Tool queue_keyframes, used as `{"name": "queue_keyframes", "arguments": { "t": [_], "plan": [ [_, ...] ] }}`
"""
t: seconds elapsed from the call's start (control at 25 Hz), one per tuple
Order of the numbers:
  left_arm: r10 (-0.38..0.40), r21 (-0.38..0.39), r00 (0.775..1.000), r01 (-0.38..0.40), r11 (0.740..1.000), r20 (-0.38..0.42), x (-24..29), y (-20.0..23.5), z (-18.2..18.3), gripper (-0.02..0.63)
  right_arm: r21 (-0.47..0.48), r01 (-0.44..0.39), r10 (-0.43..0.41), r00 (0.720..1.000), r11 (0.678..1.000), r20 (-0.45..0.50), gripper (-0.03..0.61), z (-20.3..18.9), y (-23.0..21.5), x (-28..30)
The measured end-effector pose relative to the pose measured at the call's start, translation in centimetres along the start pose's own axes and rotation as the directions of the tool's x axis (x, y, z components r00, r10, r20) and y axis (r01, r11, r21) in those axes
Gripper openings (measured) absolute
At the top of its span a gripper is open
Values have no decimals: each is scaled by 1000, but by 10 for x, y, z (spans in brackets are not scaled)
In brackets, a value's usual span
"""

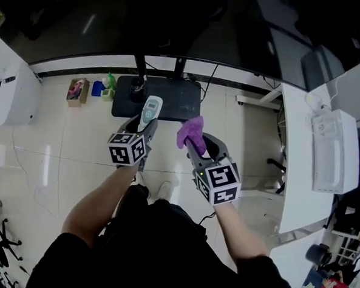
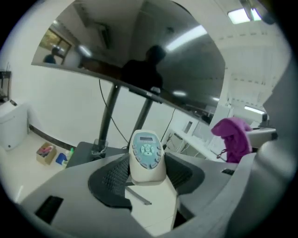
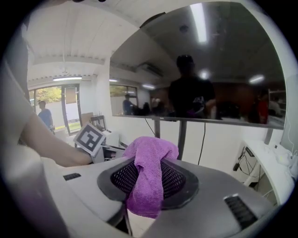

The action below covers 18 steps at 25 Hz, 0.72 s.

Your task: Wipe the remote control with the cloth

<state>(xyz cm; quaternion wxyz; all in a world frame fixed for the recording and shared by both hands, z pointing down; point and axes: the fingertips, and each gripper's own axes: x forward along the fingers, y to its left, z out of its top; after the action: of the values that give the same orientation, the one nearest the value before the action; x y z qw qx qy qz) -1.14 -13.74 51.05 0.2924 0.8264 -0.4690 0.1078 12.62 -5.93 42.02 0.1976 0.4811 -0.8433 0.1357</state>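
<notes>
My left gripper (image 1: 146,125) is shut on a white remote control (image 1: 150,110) with a pale blue button pad; the remote (image 2: 146,155) stands upright between the jaws, its screen end pointing away from me. To its right, my right gripper (image 1: 194,144) is shut on a bunched purple cloth (image 1: 191,131), which sticks out above the jaws and hangs down between them in the right gripper view (image 3: 150,179). Cloth and remote are apart, a short gap between them. From the left gripper view the cloth (image 2: 233,137) shows at the right.
I stand on a pale tiled floor in front of a large dark screen on a stand with a black base (image 1: 158,97). A white desk (image 1: 306,172) with a white device runs along the right. A small box and bottles (image 1: 78,91) sit by the base.
</notes>
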Motion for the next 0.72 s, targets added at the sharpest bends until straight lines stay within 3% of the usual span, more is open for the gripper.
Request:
{"name": "queue_keyframes", "arguments": {
  "t": [0.16,0.44,0.72],
  "plan": [
    [73,39,991,-69,997,-110,75,33,-32,227,46,5,-2,997,999,-76,141,-30,-7,27],
    [118,132,953,-84,988,-279,194,86,-103,227,98,66,-49,985,993,-168,141,-81,-37,87],
    [151,117,935,-119,986,-322,241,116,-121,227,107,95,-69,973,990,-222,141,-112,-63,142]
  ]
}}
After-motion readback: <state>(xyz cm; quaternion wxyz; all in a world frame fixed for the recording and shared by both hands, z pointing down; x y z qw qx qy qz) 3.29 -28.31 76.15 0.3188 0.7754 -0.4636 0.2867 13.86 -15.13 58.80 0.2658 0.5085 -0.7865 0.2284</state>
